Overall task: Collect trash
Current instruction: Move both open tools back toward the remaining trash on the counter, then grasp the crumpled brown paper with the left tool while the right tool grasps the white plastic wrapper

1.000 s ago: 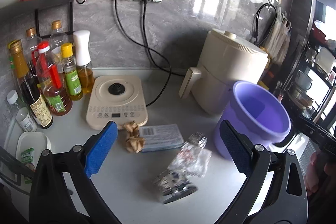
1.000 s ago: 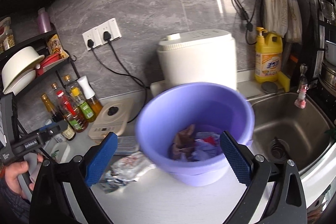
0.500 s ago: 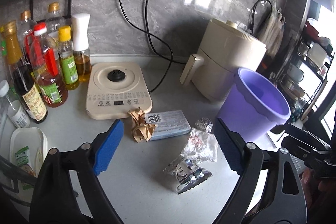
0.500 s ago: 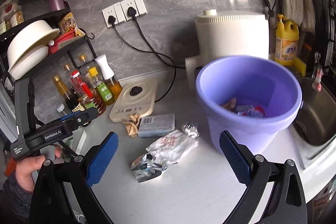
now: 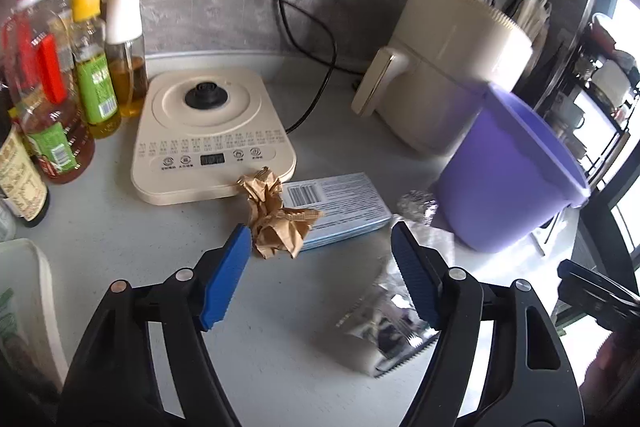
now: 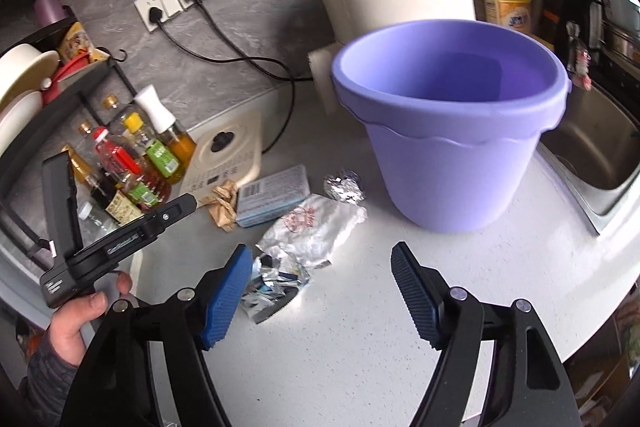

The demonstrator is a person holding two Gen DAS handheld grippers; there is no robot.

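Left gripper wide apart, crumpled brown paper touching its left fingertip, nothing held.

The left black two-finger gripper with blue ribbed pads hangs low over the countertop, its jaws spread wide and holding nothing. In the right wrist view its black handle shows at the left, gripped from below by the person's bare left hand, with a grey sleeve at the wrist. The right black two-finger gripper with blue ribbed pads is likewise spread wide and empty, angled down toward the countertop's near edge.
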